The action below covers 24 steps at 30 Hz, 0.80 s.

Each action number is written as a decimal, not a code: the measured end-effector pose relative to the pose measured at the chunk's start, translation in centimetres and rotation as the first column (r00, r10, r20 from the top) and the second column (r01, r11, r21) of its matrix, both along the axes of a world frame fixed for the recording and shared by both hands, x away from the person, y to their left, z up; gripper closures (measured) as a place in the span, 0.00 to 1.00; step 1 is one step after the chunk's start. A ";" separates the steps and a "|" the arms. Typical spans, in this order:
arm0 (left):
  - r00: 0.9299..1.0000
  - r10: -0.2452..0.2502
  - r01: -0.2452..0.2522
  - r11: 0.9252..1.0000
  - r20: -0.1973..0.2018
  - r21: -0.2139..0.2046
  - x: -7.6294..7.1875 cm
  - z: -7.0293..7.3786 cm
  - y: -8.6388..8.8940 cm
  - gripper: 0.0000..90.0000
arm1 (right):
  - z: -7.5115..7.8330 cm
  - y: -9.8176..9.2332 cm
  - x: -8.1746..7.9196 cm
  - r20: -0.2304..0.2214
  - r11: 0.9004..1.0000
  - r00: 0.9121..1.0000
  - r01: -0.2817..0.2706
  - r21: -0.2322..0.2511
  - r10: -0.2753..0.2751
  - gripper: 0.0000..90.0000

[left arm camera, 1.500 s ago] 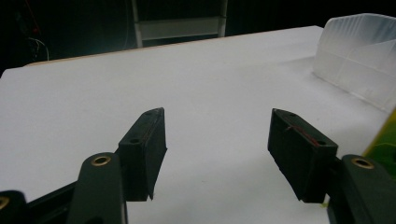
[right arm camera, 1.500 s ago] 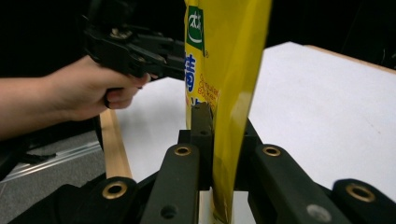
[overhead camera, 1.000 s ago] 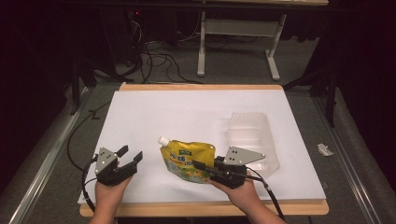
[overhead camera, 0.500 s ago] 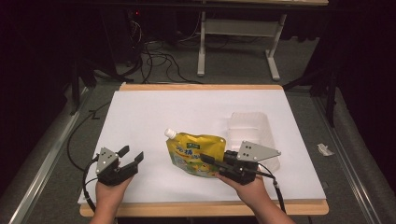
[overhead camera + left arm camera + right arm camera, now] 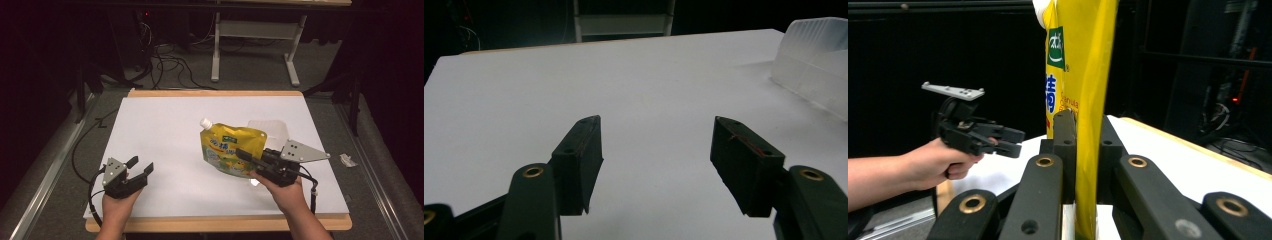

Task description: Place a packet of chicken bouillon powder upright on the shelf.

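So the yellow spout pouch (image 5: pixel 231 150) is pinched along its edge by the right gripper (image 5: pixel 246 156) and held up clear of the desk (image 5: pixel 165 125), over the right half toward the front edge. A clear plastic tray (image 5: pixel 272 129) is seen just behind it. The left gripper (image 5: pixel 139 166) is kept spread near the front left corner, nothing between its jaws.

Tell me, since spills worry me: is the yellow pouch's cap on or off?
On. The yellow pouch, clamped in the right tongs, has its white cap sitting on the spout.

Overhead cam fwd-down; two gripper-mounted cams
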<state>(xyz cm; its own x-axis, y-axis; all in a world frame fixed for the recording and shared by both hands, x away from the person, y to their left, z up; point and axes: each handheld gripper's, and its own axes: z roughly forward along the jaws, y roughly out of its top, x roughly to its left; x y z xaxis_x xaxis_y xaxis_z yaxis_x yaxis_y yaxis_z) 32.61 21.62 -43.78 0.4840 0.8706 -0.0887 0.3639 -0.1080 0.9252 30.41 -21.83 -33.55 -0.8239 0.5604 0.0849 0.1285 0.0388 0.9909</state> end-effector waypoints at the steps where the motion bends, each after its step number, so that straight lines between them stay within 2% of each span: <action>1: 1.000 -0.002 0.002 1.000 -0.001 0.000 0.0 0.0 0.0 0.42 | 0.0 -0.3 0.1 -0.002 1.000 1.000 0.007 -0.002 -0.007 0.95; 9: 1.000 -0.001 0.001 1.000 -0.004 -0.001 0.1 -0.1 0.0 0.42 | -0.3 -2.4 0.6 -0.011 0.998 0.998 0.062 -0.024 -0.062 0.95; 13: 1.000 -0.001 0.001 1.000 -0.003 -0.004 0.1 -0.1 0.1 0.42 | -0.3 -3.5 0.8 -0.012 0.996 0.996 0.087 -0.009 -0.087 0.95; 24: 1.000 0.001 -0.001 1.000 -0.006 -0.006 0.2 -0.1 0.2 0.42 | -0.6 -5.7 1.0 -0.018 0.990 0.990 0.137 -0.014 -0.138 0.95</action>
